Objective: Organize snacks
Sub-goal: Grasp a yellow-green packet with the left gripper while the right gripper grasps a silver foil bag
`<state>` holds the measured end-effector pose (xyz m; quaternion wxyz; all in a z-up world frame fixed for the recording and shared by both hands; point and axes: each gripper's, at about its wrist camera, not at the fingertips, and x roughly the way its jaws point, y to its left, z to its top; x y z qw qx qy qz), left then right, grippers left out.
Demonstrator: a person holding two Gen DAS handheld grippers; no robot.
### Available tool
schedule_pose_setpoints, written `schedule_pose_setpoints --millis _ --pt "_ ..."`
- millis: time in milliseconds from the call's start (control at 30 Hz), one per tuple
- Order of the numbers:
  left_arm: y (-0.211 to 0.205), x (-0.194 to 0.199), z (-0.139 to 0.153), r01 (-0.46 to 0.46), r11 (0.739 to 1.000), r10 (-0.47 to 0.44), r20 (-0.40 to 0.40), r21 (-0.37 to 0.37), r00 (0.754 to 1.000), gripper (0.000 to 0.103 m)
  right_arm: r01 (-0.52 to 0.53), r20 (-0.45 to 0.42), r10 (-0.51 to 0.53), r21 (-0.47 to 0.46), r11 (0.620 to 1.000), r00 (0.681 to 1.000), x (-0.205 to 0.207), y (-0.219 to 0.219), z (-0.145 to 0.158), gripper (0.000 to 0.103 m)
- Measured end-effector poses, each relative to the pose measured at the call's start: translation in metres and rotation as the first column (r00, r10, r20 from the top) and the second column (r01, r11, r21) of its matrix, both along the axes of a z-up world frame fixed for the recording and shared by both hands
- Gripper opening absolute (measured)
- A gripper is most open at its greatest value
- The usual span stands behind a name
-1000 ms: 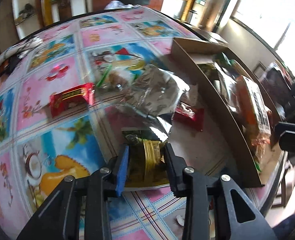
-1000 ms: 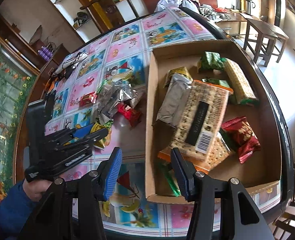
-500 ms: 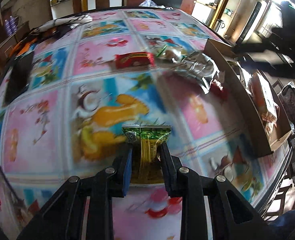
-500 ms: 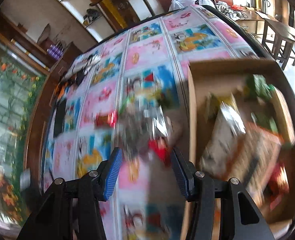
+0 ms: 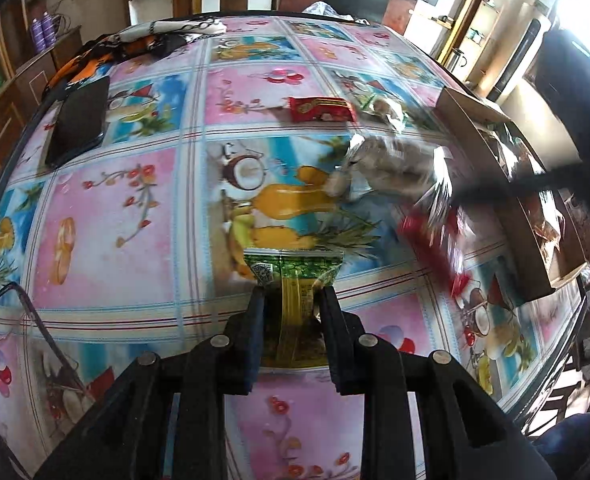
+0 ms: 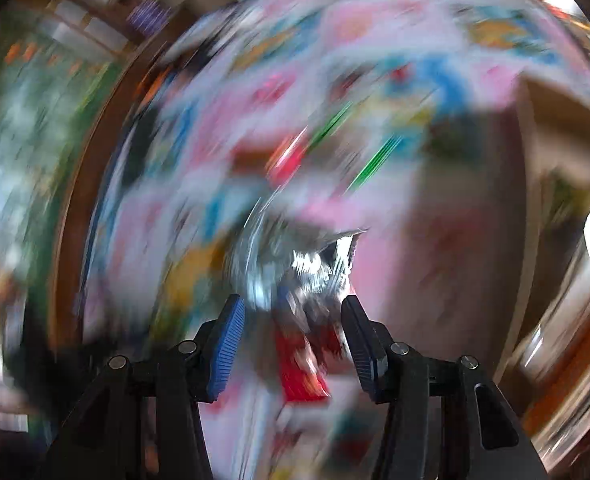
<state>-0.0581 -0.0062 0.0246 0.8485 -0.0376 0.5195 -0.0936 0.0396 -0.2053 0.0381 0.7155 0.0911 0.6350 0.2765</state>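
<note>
Now the left gripper is clenched on a green and yellow foil snack packet, which a second ago still lay beside the heap of wrappers and has since been carried out over the middle of the fruit-patterned plastic tablecloth, away from the brown cardboard tray at the table's right edge. That looks like a detour, since the tray already holds other snacks and is the likely place for this one. The right gripper has swung from above the tray to the heap; its view is badly smeared, but its jaws stand apart, released, around a crumpled silver foil wrapper with a red packet below it, and I cannot tell whether the pads touch either. In the left view a second red foil packet lies alone farther back. A flat black phone rests near the table's far left.
</note>
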Motion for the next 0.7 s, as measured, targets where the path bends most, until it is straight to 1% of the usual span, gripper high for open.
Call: schedule_pose_setpoints --millis 67,100,167,233,267,367,433,467,500,567,600,700 --pt "0.003 0.0 0.0 -0.005 1.0 0.005 0.001 0.002 1.0 0.026 -0.048 -0.008 0.048 0.013 0.999 0.999 -0.019 0.004 0.004 0.055" --pt "0.004 0.0 0.0 -0.007 1.0 0.007 0.001 0.0 1.0 0.026 -0.058 0.006 0.058 0.0 0.998 0.998 -0.022 0.005 0.006 0.055" --pt "0.006 0.0 0.0 -0.008 1.0 0.008 0.001 -0.003 1.0 0.026 -0.059 0.095 0.066 -0.076 0.995 0.993 -0.021 0.006 0.016 0.055" --pt "0.006 -0.001 0.0 -0.006 1.0 0.006 0.002 0.001 1.0 0.026 -0.057 0.148 0.075 -0.125 0.991 0.986 -0.015 0.01 0.021 0.062" --pt "0.007 -0.002 0.0 -0.005 1.0 0.005 0.003 0.001 1.0 0.026 -0.061 0.158 0.081 -0.131 0.99 0.984 -0.011 0.014 0.022 0.064" --pt "0.008 -0.003 0.0 -0.006 1.0 0.006 0.002 0.002 1.0 0.026 -0.066 0.162 0.087 -0.13 0.989 0.983 0.001 0.028 0.015 0.065" --pt "0.01 -0.004 0.0 -0.01 1.0 0.01 0.003 -0.002 1.0 0.026 -0.076 0.141 0.091 -0.106 0.991 0.986 0.007 0.04 0.007 0.071" --pt "0.011 -0.005 0.0 -0.01 1.0 0.01 0.004 -0.002 1.0 0.026 -0.081 0.129 0.096 -0.119 0.99 0.987 0.011 0.046 0.003 0.071" --pt "0.011 -0.006 0.0 -0.011 1.0 0.011 0.005 -0.001 1.0 0.026 -0.076 0.127 0.095 -0.145 0.987 0.987 0.014 0.054 -0.001 0.071" --pt "0.013 -0.007 0.0 -0.011 1.0 0.011 0.006 -0.002 1.0 0.026 -0.088 0.138 0.111 -0.167 0.982 0.984 0.015 0.067 -0.003 0.071" --pt "0.014 -0.007 0.0 -0.011 1.0 0.011 0.006 -0.003 1.0 0.026 -0.092 0.14 0.121 -0.196 0.976 0.983 0.014 0.074 -0.005 0.071" --pt "0.014 -0.008 0.0 -0.009 1.0 0.009 0.009 -0.003 1.0 0.026 -0.132 0.15 0.183 -0.296 0.946 0.972 0.009 0.092 -0.01 0.071"
